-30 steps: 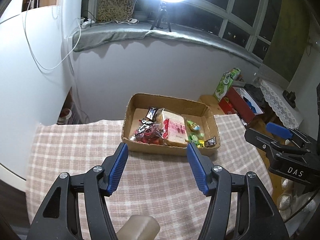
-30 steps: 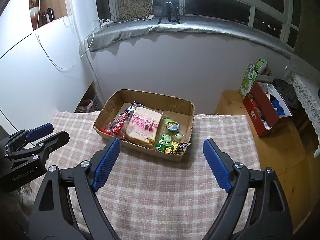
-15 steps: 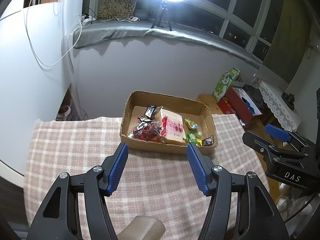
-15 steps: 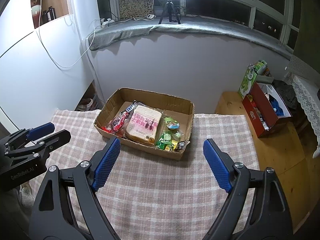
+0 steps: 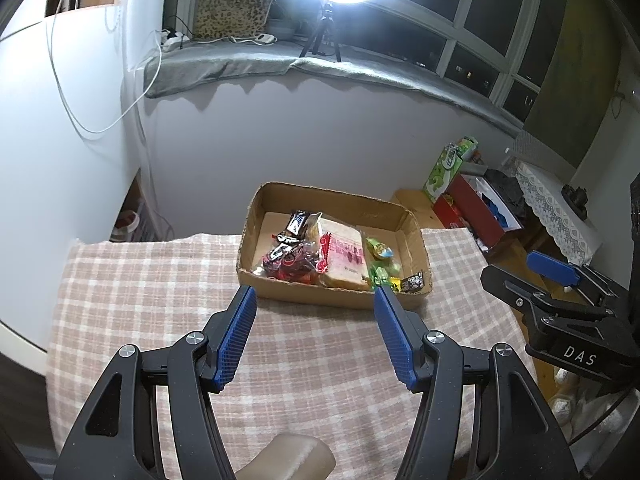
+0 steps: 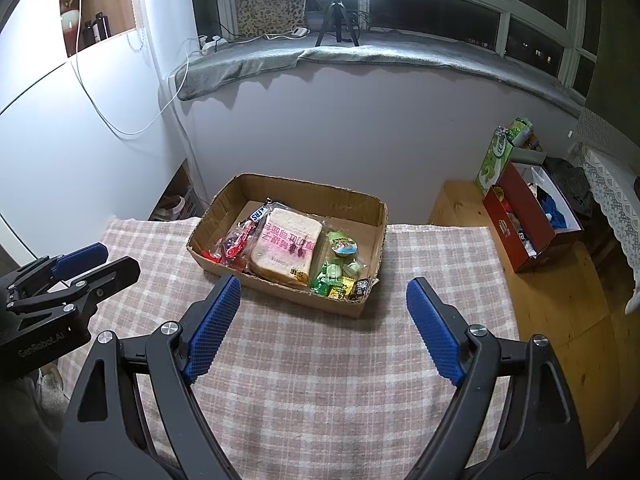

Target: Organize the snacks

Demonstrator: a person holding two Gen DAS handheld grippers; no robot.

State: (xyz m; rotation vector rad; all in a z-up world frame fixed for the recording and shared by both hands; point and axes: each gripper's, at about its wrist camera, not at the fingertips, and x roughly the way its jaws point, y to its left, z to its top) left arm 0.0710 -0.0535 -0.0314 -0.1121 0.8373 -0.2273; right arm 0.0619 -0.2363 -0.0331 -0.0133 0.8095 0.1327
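I see one cardboard box (image 6: pixel 288 240) at the far edge of a table covered with a checked cloth (image 6: pixel 320 368); bare cloth stretches between the box and my two grippers, and a wood floor (image 6: pixel 560 320) drops away past the table's right edge. My left gripper (image 5: pixel 312 334) hovers above the cloth, spread wide, grasping nothing. My right gripper (image 6: pixel 324 326) is spread wider, also touching nothing. Inside the box lie one bagged bread slice (image 6: pixel 286 246) in the middle, red wrapped snacks (image 6: pixel 232 244) to its left, and green candies (image 6: pixel 336 272) to its right; I cannot count those small pieces.
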